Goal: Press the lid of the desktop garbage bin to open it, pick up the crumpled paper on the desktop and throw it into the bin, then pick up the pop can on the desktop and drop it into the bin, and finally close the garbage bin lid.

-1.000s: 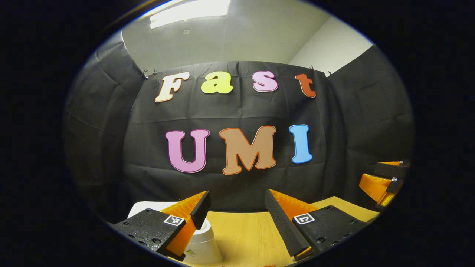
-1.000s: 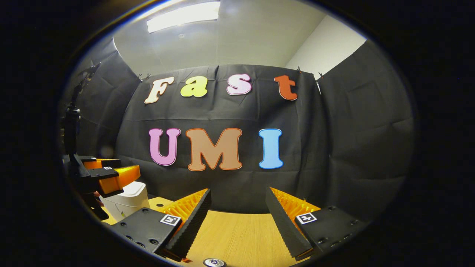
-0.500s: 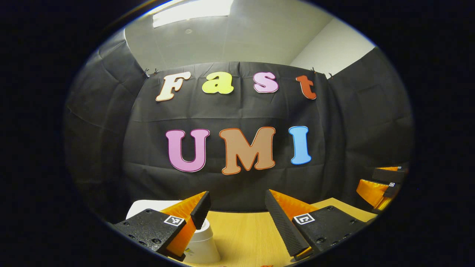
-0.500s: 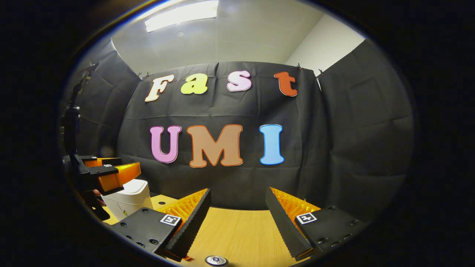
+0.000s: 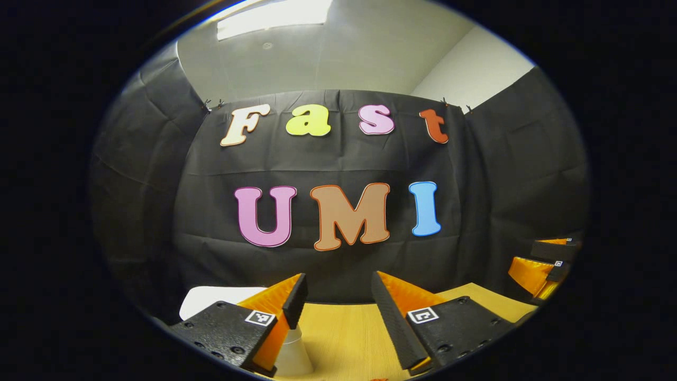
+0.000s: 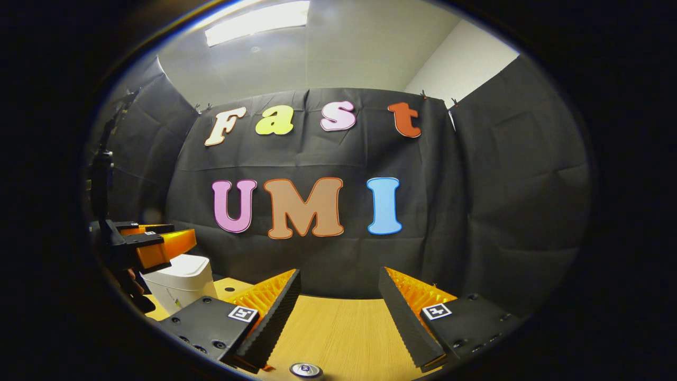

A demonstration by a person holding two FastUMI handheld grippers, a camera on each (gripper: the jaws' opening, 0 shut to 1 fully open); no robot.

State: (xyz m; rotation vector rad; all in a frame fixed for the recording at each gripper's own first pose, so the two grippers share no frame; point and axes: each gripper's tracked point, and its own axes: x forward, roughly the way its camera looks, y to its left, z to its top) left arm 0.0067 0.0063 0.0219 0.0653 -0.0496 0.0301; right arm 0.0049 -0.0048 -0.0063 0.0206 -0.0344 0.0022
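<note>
**Garbage bin at lower left, lid down**

Garbage bin [image 6: 180, 280] sits lower left in right gripper view, left tongs [image 6: 158, 246] just above lid. Pop can [image 6: 305, 370] at bottom centre on worktop [image 6: 338, 333]. Right tongs [image 6: 338, 301] wide, empty; left tongs wide, empty.

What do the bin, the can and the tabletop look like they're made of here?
The bin looks like smooth white plastic: rounded moulded edges, an even soft sheen. Just the top of the can shows, shiny and silvery, probably aluminium. The table has a pale wood-grain surface with fine straight lines; whether solid wood or laminate cannot be told.
</note>
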